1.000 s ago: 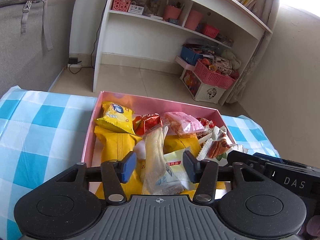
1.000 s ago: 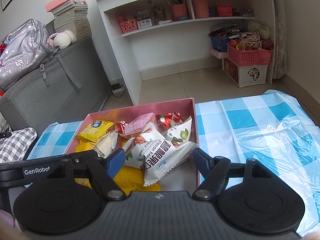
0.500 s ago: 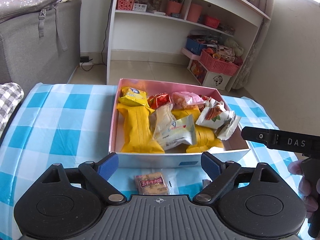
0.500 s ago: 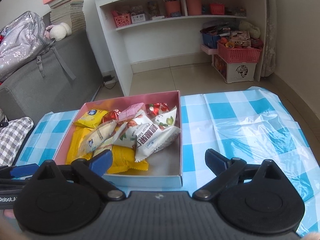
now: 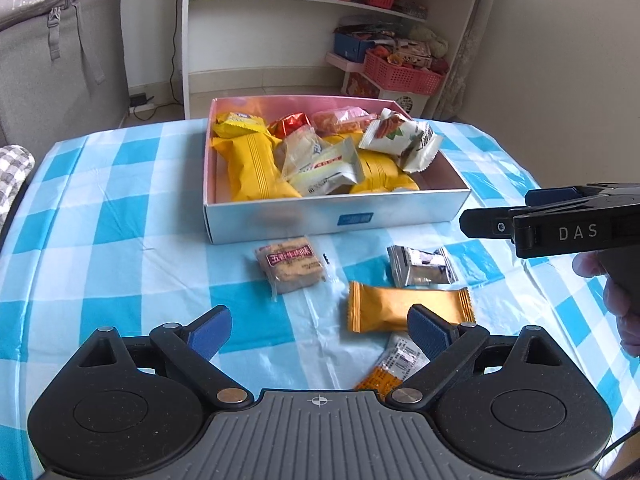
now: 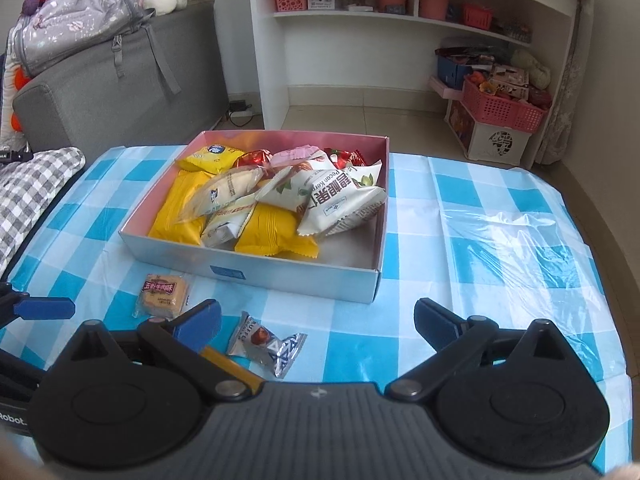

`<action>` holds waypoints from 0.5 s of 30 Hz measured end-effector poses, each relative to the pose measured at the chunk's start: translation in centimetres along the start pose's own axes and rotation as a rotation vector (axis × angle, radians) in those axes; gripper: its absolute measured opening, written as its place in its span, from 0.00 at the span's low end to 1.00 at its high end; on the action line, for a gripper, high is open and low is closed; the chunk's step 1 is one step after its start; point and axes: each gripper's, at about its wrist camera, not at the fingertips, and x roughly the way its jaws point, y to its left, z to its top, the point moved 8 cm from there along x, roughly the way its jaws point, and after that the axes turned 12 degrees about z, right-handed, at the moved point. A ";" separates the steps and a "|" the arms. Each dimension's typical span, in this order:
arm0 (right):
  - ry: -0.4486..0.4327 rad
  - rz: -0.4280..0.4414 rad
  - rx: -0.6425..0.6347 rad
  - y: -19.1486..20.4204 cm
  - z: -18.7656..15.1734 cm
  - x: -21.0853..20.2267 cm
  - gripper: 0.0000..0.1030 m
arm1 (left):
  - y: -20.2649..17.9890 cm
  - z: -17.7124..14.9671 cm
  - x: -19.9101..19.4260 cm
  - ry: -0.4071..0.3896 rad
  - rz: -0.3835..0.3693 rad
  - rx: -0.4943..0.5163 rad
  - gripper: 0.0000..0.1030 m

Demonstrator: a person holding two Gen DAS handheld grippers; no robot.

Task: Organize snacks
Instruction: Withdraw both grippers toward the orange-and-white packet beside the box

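Observation:
A pink-lined box [image 5: 332,216] [image 6: 256,268] holds several snack packets on the blue checked tablecloth. In front of it lie a brown biscuit pack [image 5: 290,264] [image 6: 162,294], a silver wrapper [image 5: 420,266] [image 6: 266,342], an orange packet [image 5: 400,308] and a small orange-white packet [image 5: 394,364]. My left gripper [image 5: 320,330] is open and empty, above the cloth near the orange packet. My right gripper [image 6: 316,320] is open and empty, right of the silver wrapper; it shows from the side in the left wrist view [image 5: 532,216].
A white shelf unit [image 6: 400,40] with pink baskets stands behind the table. A grey sofa [image 6: 100,92] with a backpack is at the left. A checked cushion [image 6: 28,192] lies by the table's left edge.
Both grippers have pulled back from over the box and opened wider. The loose snacks in front of the box have come into view.

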 end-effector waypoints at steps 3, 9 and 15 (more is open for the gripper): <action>0.021 -0.012 -0.041 -0.3 -0.8 0.4 1.00 | -0.7 -0.7 0.2 0.016 -0.029 0.010 0.93; 0.050 -0.020 -0.097 -0.7 -2.4 0.6 1.00 | -2.8 -2.5 1.0 0.029 -0.092 0.104 0.93; 0.038 0.024 -0.100 -0.6 -2.5 0.1 1.00 | -4.4 -3.5 1.3 0.032 -0.136 0.185 0.93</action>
